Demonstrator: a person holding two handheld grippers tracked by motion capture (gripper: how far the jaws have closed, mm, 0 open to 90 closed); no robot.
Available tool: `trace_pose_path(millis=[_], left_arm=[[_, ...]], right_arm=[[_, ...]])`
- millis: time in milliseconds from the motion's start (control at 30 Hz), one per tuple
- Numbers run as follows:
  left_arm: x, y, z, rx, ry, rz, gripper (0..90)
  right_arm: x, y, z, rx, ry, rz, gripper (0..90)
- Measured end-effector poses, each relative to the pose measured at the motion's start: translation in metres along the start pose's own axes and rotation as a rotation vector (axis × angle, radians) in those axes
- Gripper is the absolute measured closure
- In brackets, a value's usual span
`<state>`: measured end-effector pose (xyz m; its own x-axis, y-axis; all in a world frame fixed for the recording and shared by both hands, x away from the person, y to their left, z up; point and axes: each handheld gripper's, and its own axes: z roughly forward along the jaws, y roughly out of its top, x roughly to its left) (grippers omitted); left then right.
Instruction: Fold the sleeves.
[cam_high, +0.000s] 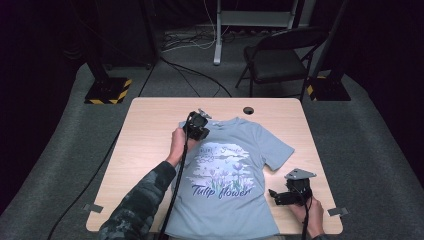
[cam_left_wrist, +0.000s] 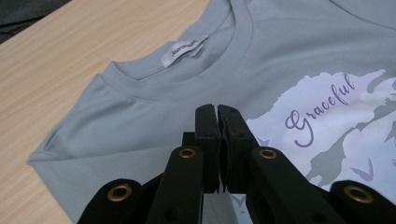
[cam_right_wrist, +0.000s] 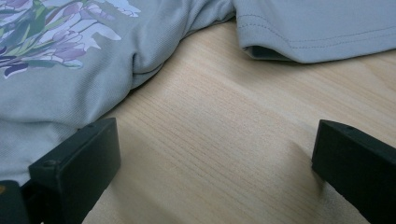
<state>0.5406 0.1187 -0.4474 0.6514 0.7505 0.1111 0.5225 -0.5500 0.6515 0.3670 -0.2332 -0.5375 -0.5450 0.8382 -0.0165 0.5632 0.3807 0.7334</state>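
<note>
A grey-blue T-shirt (cam_high: 225, 165) printed "Tulip flower" lies face up on the wooden table (cam_high: 150, 130), collar toward the far edge. My left gripper (cam_high: 202, 131) hovers at the shirt's left shoulder. In the left gripper view its jaws (cam_left_wrist: 217, 112) are pressed together just below the collar (cam_left_wrist: 187, 88), and I see no fabric between them. My right gripper (cam_high: 276, 196) rests near the front right of the table, beside the shirt's side. In the right gripper view it (cam_right_wrist: 210, 158) stands wide open over bare wood, the shirt body (cam_right_wrist: 46, 93) at left and a sleeve (cam_right_wrist: 317, 28) ahead.
A cable hole (cam_high: 248, 110) sits near the table's far edge. Tape marks (cam_high: 337, 211) lie at the front corners. Beyond the table stand a folding chair (cam_high: 280, 55) and stands with yellow-black bases (cam_high: 107, 90). Bare wood runs left of the shirt.
</note>
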Motion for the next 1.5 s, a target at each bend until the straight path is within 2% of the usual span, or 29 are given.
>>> trace_pose_path(millis=[300,567,733,933,1067,1267,1500], left_arm=[[-0.001,-0.002,0.004,0.007,-0.022,-0.009,81.1],[0.002,-0.007,-0.001,0.012,-0.034,-0.021,73.0],[0.004,-0.015,-0.007,0.013,-0.061,-0.026,63.5],[0.008,-0.028,-0.016,0.032,-0.054,-0.05,51.4],[0.009,-0.041,-0.024,0.035,-0.076,-0.056,42.0],[0.011,-0.058,-0.039,0.01,-0.087,-0.076,27.2],[0.011,-0.076,-0.056,-0.007,-0.088,-0.078,17.7]], right_arm=[[0.0,0.0,0.0,0.0,0.0,-0.001,0.3],[0.0,0.0,0.0,0.0,0.001,-0.001,0.3],[0.0,0.0,0.0,0.0,0.001,-0.001,0.3],[0.0,0.0,0.0,0.0,0.001,-0.001,0.3],[0.0,0.0,0.0,0.001,0.001,-0.001,0.3],[0.0,0.0,0.0,0.0,0.001,-0.001,0.3],[0.0,0.0,0.0,0.0,0.0,-0.001,0.3]])
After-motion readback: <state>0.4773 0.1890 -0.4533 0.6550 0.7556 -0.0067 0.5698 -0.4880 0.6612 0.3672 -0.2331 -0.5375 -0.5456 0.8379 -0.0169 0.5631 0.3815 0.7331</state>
